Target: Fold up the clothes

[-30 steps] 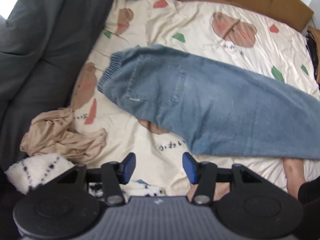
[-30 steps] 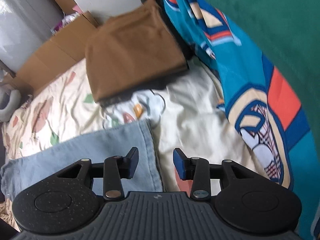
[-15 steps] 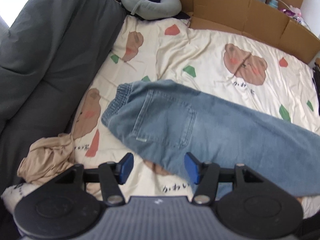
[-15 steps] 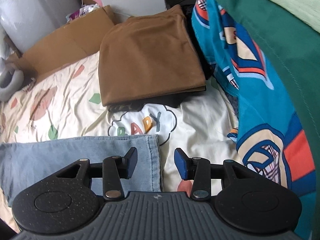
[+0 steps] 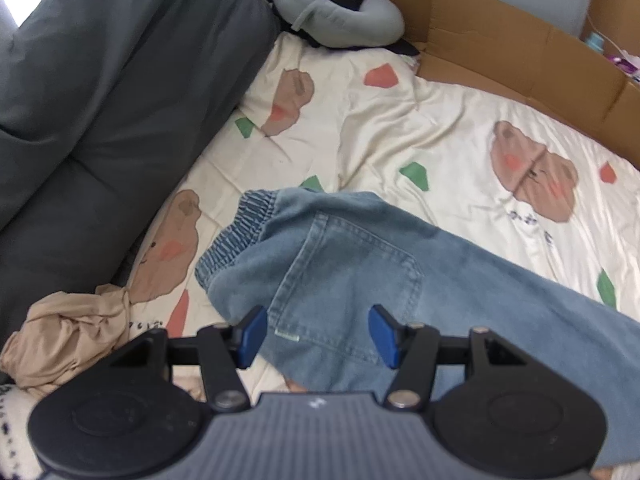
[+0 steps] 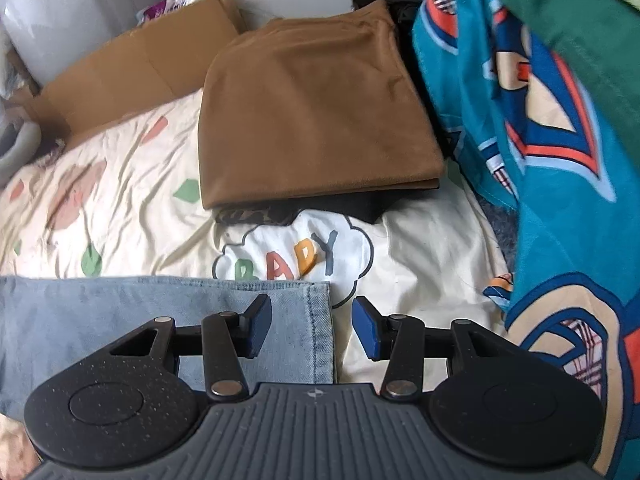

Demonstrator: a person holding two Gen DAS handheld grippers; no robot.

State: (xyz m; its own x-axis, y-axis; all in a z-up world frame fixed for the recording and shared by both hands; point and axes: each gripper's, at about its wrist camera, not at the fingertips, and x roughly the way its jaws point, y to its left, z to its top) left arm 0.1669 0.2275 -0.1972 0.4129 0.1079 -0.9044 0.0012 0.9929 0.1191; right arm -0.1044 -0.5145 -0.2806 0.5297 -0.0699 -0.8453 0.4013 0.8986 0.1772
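Light blue jeans (image 5: 400, 280) lie flat across the cream printed bedsheet (image 5: 420, 132), with the elastic waistband at the left and a back pocket facing up. My left gripper (image 5: 316, 334) hovers open over the seat of the jeans, just below the pocket, with nothing pinched. In the right wrist view the hem end of the jeans (image 6: 168, 312) lies under my right gripper (image 6: 312, 326). Its jaws are opening, straddling the hem's corner edge with no cloth pressed between the pads.
A folded brown garment (image 6: 316, 120) sits on a dark one beyond the hem. A teal patterned blanket (image 6: 552, 160) rises at the right. Grey quilt (image 5: 100, 100), crumpled beige cloth (image 5: 68, 340), grey neck pillow (image 5: 340, 12) and cardboard wall (image 5: 520, 48) border the bed.
My left gripper has moved from the sheet below the jeans to over their seat. My right gripper has shifted to the hem's corner and its jaws have widened a little.
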